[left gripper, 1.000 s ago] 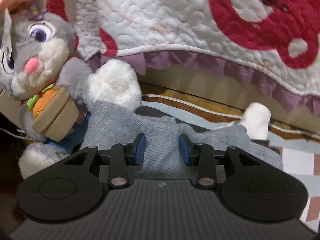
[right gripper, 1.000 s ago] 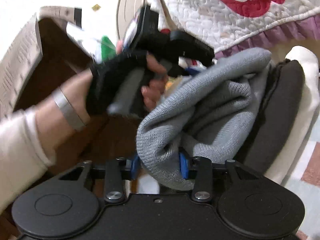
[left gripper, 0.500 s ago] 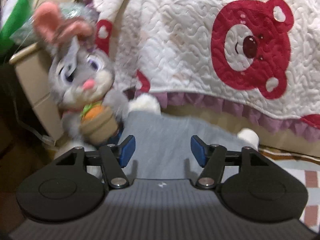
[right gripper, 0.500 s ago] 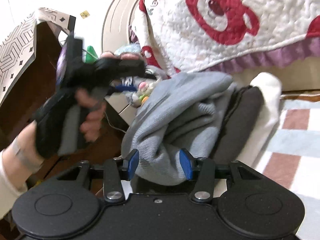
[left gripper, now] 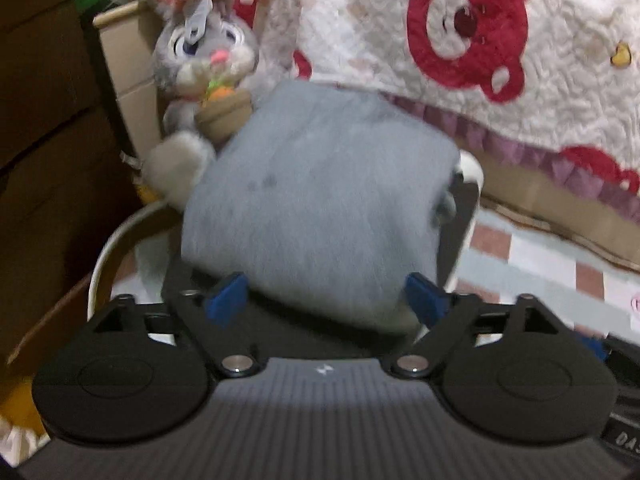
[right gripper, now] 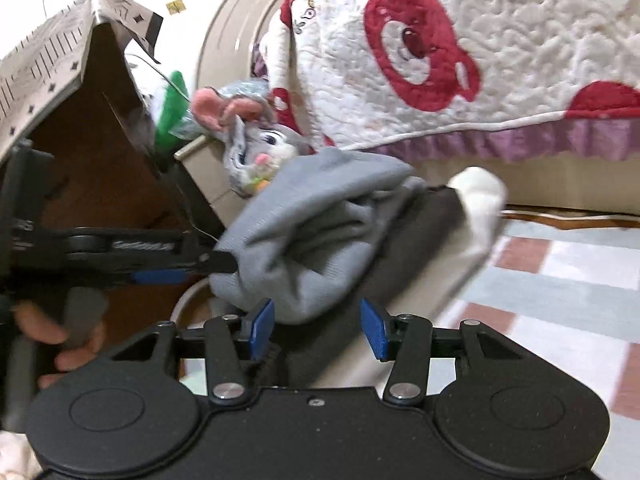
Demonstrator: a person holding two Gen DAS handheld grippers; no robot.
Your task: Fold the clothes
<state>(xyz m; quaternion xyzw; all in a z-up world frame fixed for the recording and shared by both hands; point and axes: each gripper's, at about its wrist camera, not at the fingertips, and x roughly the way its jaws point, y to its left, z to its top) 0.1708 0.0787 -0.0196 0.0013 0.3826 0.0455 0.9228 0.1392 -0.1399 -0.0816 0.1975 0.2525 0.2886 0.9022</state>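
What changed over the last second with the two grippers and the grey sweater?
The right gripper let go: its jaws, shut on the grey sweater a second ago, now stand open around its near edge. The left gripper pulled back and opened its jaws wider. The sweater stayed folded on the pile, and the plush rabbit and bear quilt kept their places.

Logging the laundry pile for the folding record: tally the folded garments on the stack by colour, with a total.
Folded grey knitted sweater: 1
Folded dark charcoal garment beneath it: 1
Folded white garment at the bottom: 1
Total: 3
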